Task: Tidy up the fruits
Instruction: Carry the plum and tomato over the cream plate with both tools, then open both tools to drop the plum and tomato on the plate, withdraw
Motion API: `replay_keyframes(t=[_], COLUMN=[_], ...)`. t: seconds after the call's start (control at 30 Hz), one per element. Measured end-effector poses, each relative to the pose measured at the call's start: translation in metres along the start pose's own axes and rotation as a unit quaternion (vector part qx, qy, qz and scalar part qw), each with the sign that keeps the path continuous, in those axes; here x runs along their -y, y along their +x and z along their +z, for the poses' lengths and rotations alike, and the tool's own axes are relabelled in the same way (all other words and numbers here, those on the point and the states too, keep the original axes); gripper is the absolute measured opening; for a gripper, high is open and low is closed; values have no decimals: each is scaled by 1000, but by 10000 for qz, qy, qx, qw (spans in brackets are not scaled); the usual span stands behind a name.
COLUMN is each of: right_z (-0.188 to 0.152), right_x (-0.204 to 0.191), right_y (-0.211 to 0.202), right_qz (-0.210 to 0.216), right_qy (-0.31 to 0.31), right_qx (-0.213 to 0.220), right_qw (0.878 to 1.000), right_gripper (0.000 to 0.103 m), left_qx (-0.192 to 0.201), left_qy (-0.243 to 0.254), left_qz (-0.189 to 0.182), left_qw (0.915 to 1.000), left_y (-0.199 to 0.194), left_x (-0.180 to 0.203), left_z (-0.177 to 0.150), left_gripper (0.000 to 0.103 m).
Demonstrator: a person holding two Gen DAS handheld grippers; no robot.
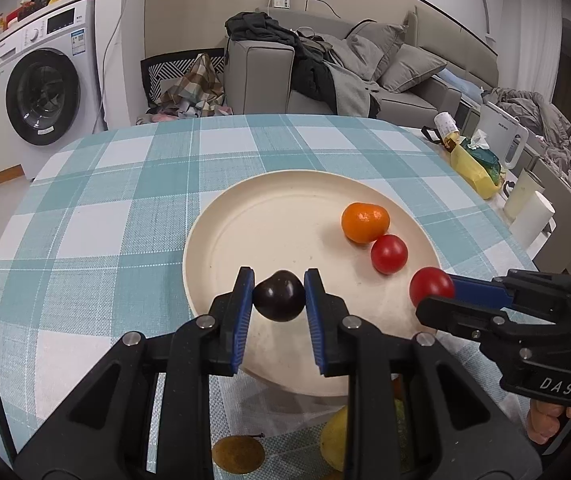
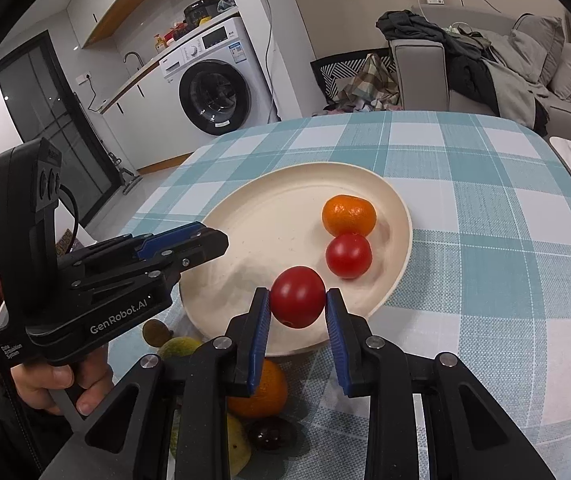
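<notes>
Your left gripper (image 1: 279,295) is clamped on a dark plum (image 1: 279,296): both ribbed blue pads press its glossy, near-black skin, and the fruit hangs over the near rim of the plate (image 1: 245,216). Your right gripper (image 2: 298,303) is closed on a red tomato (image 2: 298,297), smooth and shiny, held between its pads over the plate's near edge.

The plate is round, cream, matte, with a shallow raised rim. On its far side sit a dimpled orange mandarin (image 2: 348,215) and a second red tomato (image 2: 348,255), touching each other.

The plate rests on a woven tablecloth (image 1: 117,208), checked teal and white.

Off the plate, near you: an orange (image 2: 267,394), a yellow-green pear (image 2: 179,347), a brown kiwi (image 2: 155,332) and another dark plum (image 2: 269,434), all partly hidden behind the gripper arms.
</notes>
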State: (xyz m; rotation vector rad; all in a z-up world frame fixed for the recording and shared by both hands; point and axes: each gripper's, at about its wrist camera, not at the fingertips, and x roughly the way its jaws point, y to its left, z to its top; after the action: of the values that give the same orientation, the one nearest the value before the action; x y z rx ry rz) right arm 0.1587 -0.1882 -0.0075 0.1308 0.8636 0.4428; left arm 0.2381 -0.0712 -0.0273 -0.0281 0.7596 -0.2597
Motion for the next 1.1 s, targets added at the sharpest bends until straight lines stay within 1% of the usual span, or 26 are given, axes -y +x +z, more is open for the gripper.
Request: replay_keyframes(t=[0.63,0.8,0.87,0.9,0.93,0.97,1.0,1.03,1.07,1.1], right_z=[2,2,1,1,0,-1,-2,-3,-5,-6], right_x=[0,-3,-4,-4,-5,-5,-5,-4,-4,-4], right_y=[13,11,7,5,2,-1,-5,-8,-13,-17], right_qz=[-115,-133,-148,-178,-217,-244,-260,-274,-295,-314], right_qy=[50,24,27,23,13,14,22,35,51,59], right_qx=[-155,-105,-59,-45,-20,13,38,63,101,130], right_qw=[9998,9999,9999,9998,9998,9997,9997,9996,9995,9994], right_gripper=[29,29,31,33,37,40,45,52,54,59], left_qx=[-108,-58,-20,-9,1,15,35,66,129,232], left_qy=[47,74,99,118,139,163,177,179,177,182], left_qz=[-67,-129,-121,-118,-122,-121,-96,-63,-21,17], left_qw=[9999,9999,9999,9999,9998,9998,9998,9998,9998,9996], left_y=[16,11,5,2,-1,-5,-9,-14,-19,-26], left_x=[0,1,3,3,4,4,5,5,5,6], left_z=[-3,-3,-3,-3,-4,-4,-5,-6,-7,-8], left_gripper=[23,23,23,23,25,33,40,57,71,75])
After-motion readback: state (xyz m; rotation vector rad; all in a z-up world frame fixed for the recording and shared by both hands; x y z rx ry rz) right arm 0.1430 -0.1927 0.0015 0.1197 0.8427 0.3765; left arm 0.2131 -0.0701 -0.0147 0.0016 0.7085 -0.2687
